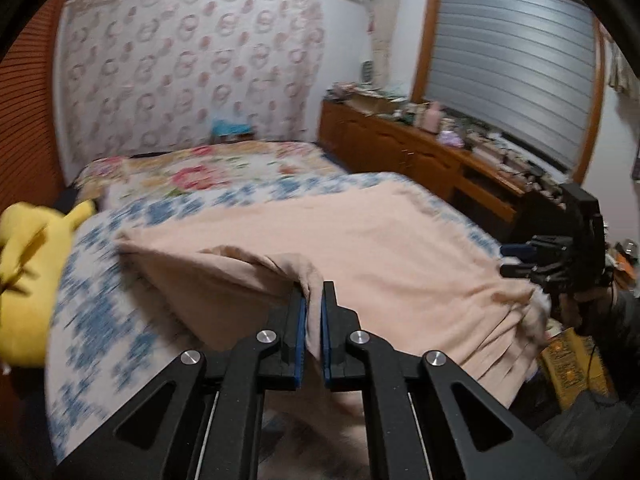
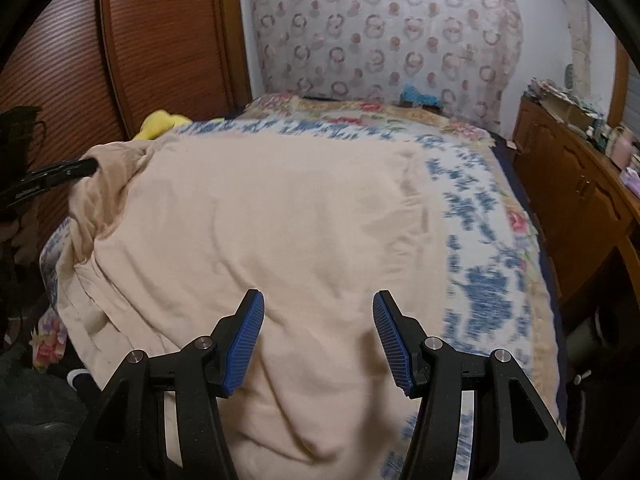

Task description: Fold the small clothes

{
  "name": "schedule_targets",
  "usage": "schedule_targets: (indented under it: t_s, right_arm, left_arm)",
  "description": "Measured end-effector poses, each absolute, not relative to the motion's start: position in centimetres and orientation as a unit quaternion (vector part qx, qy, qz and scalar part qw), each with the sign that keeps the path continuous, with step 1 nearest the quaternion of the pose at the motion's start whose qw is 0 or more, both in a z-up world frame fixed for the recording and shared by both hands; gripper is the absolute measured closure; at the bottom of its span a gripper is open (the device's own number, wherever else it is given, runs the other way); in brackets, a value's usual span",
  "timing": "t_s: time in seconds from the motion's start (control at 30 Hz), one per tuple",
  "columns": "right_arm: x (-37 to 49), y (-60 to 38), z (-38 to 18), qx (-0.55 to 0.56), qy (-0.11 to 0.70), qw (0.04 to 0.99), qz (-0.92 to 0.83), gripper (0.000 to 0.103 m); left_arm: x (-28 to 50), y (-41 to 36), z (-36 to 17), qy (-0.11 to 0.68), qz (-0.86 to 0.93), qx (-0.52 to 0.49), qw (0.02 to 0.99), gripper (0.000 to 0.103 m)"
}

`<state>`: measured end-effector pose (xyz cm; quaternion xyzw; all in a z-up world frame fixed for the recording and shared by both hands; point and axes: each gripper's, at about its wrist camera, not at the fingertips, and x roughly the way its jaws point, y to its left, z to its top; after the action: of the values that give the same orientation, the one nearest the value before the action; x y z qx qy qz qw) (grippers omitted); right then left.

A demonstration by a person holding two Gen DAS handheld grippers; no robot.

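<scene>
The pale peach cotton garment (image 2: 256, 216) is being spread over the blue-and-white floral bedspread (image 2: 492, 264), covering most of the near end of the bed. A bunched fold at its near left edge is being pinched up by the left gripper (image 1: 314, 300), pads pressed together on the cloth. The right gripper (image 2: 318, 312) is being held spread above the fabric, nothing gripped. A yellow plush toy (image 1: 32, 276) is being left at the bed's left edge.

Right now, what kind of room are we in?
Most likely a home bedroom: a bed with flowered covers, a wooden cabinet cluttered with things along the wall, and a shuttered window above it.
</scene>
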<state>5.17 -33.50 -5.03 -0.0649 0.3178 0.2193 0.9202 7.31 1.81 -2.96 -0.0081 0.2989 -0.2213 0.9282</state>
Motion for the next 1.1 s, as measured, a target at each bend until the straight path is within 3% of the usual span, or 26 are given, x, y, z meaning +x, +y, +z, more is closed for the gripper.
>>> schedule_targets:
  t_s: [0.67, 0.73, 0.87, 0.97, 1.1]
  right_arm:
    - [2.5, -39.0, -4.2, -0.028, 0.292, 0.939, 0.181, 0.044]
    - [2.7, -39.2, -4.4, -0.027, 0.293, 0.938, 0.182, 0.044]
    - [2.4, -39.0, -4.6, -0.027, 0.294, 0.938, 0.183, 0.044]
    - [2.8, -38.9, -4.6, -0.026, 0.295, 0.937, 0.186, 0.044]
    - [3.3, -38.4, -4.4, -0.028, 0.293, 0.936, 0.193, 0.044]
  left_arm:
    - [6.9, -16.6, 3.7, 0.281, -0.405, 0.071, 0.867, 0.096]
    - [7.2, -16.9, 3.6, 0.292, -0.400, 0.065, 0.866, 0.091]
    - [7.6, -16.3, 3.0, 0.291, -0.388, 0.065, 0.872, 0.062]
    - [8.2, -15.2, 2.6, 0.295, -0.370, 0.060, 0.879, 0.059]
    - [8.7, -13.2, 2.0, 0.292, -0.343, 0.054, 0.891, 0.035]
